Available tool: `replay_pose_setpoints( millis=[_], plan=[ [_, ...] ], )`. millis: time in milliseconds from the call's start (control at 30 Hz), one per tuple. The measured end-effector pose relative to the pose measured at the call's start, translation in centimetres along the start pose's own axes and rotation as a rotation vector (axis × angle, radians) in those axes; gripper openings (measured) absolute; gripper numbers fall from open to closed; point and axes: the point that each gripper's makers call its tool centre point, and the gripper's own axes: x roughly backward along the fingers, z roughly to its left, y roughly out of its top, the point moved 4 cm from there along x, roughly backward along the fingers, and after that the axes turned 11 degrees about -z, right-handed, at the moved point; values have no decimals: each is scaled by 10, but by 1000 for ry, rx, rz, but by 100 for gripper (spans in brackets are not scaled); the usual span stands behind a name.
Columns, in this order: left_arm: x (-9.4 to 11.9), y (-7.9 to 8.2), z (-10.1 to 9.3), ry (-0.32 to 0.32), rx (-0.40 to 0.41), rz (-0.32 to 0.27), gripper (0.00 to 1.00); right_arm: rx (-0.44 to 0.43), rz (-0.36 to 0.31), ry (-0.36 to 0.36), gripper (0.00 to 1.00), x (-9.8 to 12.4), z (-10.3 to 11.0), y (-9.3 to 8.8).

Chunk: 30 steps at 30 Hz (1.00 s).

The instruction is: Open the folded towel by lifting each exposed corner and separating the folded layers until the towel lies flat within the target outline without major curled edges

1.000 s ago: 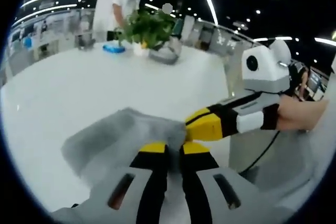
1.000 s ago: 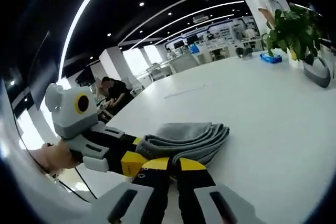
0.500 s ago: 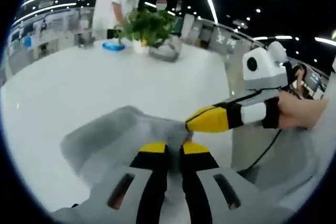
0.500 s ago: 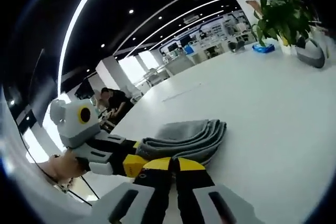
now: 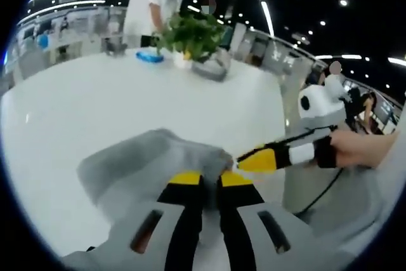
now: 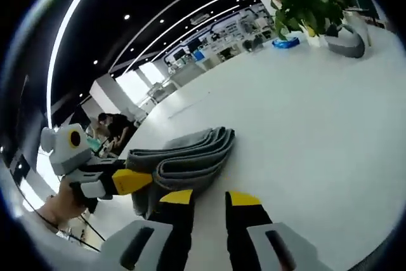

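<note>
Lying folded in grey stacked layers, towel [image 6: 184, 157] pinched by left gripper [image 5: 210, 179]; right gripper [image 6: 209, 198] parted, empty.

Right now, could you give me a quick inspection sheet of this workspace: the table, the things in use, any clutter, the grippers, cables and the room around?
Surface: white table, glossy; no target outline made out.
Job's things: grey towel, still folded in stacked layers, near the table's edge.
Clutter: potted plant, a grey dish beside it and a blue item, all at the far side.
Grippers: left gripper shut on the towel's near edge; right gripper open, beside the towel, gripping nothing.
Cables: black cable hanging below the right gripper's handle.
Surroundings: large hall with dark ceiling and strip lights; a person in a white top stands behind the plant.
</note>
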Motion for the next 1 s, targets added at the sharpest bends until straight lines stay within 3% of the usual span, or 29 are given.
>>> replay_pose_setpoints(
  millis=[133, 267, 367, 467, 533, 633, 867, 900, 967, 1000],
  plan=[
    [2, 4, 2, 4, 15, -21, 8, 81, 115, 16, 22, -19, 8, -13],
    [6, 7, 4, 17, 41, -42, 8, 54, 41, 60, 14, -27, 20, 2],
    [9, 10, 8, 29, 84, -73, 8, 21, -44, 80, 11, -23, 27, 16],
    [11, 12, 11, 31, 127, -96, 8, 3, -81, 89, 11, -21, 28, 21],
    [12, 13, 14, 36, 151, -108, 8, -70, -124, 129, 12, -19, 33, 27],
    [12, 13, 15, 40, 166, -116, 8, -163, -142, 174, 15, -18, 41, 31],
    [12, 13, 14, 41, 173, -120, 8, -172, -138, 171, 21, -21, 45, 33],
    [13, 12, 16, 46, 179, -127, 8, -282, -141, 197, 24, -25, 54, 35],
    [13, 11, 14, 45, 173, -122, 8, -344, -137, 213, 25, -26, 60, 37],
    [13, 10, 13, 41, 169, -118, 8, -326, -133, 206, 22, -27, 59, 36]
  ],
)
